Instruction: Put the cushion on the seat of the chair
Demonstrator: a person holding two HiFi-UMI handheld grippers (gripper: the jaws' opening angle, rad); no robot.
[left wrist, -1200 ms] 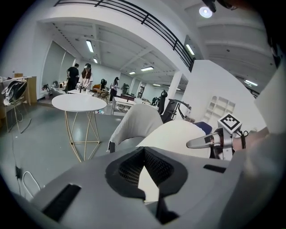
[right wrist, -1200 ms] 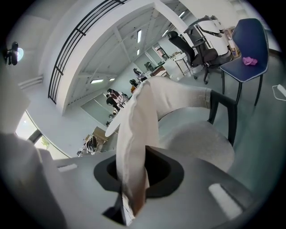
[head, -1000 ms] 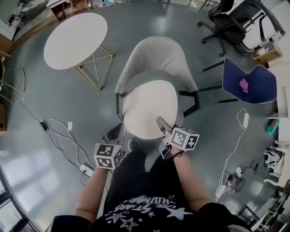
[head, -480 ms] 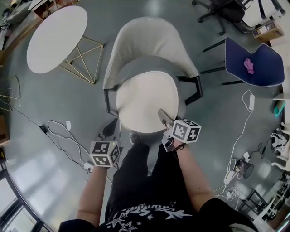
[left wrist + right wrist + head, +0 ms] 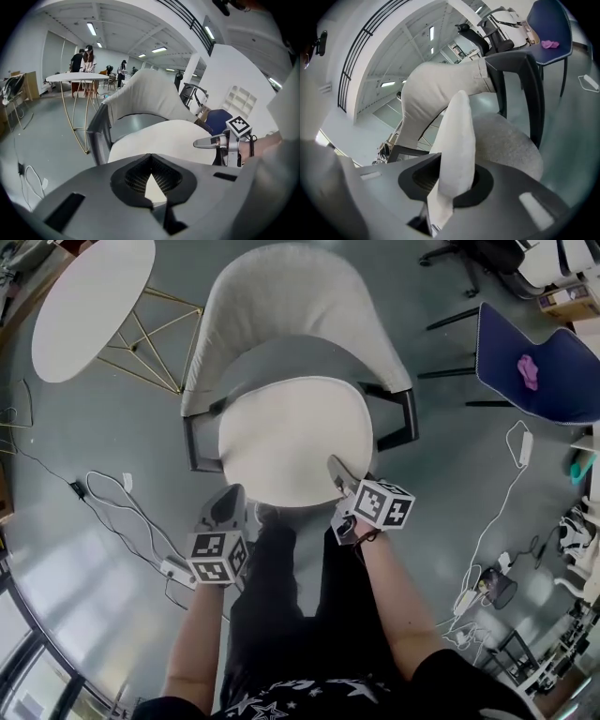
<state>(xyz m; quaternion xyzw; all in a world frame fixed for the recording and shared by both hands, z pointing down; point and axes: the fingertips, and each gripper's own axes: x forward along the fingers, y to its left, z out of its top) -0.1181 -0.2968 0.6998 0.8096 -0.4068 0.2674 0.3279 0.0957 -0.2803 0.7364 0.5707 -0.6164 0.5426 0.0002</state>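
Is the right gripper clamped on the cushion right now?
Yes, the right gripper pinches the cream cushion by its edge between both jaws.

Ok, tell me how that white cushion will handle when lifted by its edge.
Probably fairly stiff: pinched at one edge by the right gripper, the cushion looks flat and round above the chair seat. Likely light, since that single pinch seems to carry it. Its matte fabric should resist slipping.
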